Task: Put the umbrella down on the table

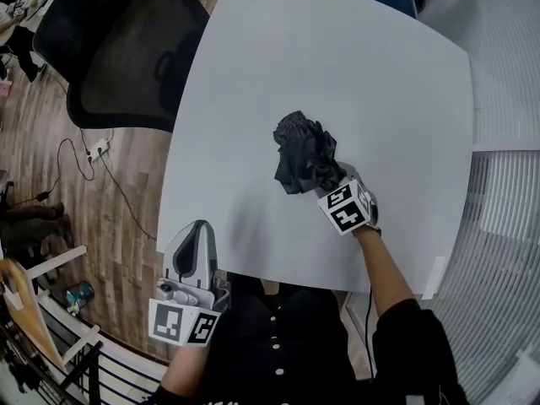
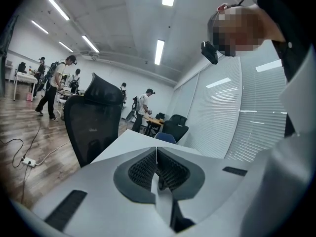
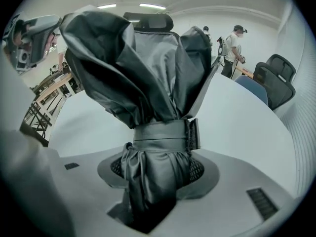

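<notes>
At the far left a black mesh office chair (image 1: 118,49) stands beside the pale grey table (image 1: 337,57). My left gripper (image 1: 200,230) hangs off the table's near edge, just beside it. Its ribbed pads are pressed together with nothing between them, so it takes no part here.

Towards the right, the folded black fabric umbrella (image 1: 304,153), bound by a strap round its middle, is over the table's near right part with its loose canopy bunched. My right gripper (image 1: 327,186) is clamped on its lower end, just below the strap.

I judge the task unfinished. I cannot tell whether the umbrella touches the tabletop. What is left is to lay it flat, let go and draw the gripper clear.
</notes>
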The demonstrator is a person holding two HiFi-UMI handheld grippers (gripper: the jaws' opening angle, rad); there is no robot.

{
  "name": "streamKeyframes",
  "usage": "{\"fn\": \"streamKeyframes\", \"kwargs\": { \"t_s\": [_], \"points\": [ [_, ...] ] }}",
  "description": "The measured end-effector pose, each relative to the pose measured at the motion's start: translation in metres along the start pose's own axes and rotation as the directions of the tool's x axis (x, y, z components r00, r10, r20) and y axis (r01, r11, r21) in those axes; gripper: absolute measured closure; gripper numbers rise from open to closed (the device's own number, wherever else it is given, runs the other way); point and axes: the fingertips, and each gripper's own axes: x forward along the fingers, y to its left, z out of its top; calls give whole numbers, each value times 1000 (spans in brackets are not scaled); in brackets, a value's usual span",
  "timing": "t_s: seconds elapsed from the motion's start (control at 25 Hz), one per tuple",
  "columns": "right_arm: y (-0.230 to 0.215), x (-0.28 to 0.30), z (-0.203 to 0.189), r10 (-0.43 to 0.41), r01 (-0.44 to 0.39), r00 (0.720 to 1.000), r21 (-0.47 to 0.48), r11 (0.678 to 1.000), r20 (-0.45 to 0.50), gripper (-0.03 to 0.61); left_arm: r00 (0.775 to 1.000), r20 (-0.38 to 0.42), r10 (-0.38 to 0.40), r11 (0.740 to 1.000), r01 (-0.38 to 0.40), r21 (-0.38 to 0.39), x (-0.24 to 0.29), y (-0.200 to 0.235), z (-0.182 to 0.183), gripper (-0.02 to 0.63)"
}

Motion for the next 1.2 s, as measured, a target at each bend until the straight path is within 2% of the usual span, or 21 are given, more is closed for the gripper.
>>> {"fn": "streamKeyframes", "kwargs": {
  "t_s": [0.36, 0.52, 0.64, 0.96, 1.2],
  "points": [
    [1, 0, -3, 6, -9, 998, -54, 999, -62, 341, 1000, -17, -2, 1000, 2, -9, -1, -13, 1, 597],
    [2, 3, -4, 37, -39, 995, -24, 999, -94, 334, 1000, -24, -7, 1000, 6, -16, -3, -13, -2, 597],
    [0, 3, -5, 46, -46, 991, 7, 999, -123, 305, 1000, -17, -15, 1000, 14, -18, -4, -16, -1, 597],
    [-5, -5, -1, -24, 19, 993, -49, 999, -113, 264, 1000, -3, -28, 1000, 28, -10, -7, -18, 7, 597],
    [-7, -42, 26, -79, 79, 997, -57, 995, 1, 264, 998, 25, -63, 998, 63, 7, -2, -28, 20, 597]
  ]
}}
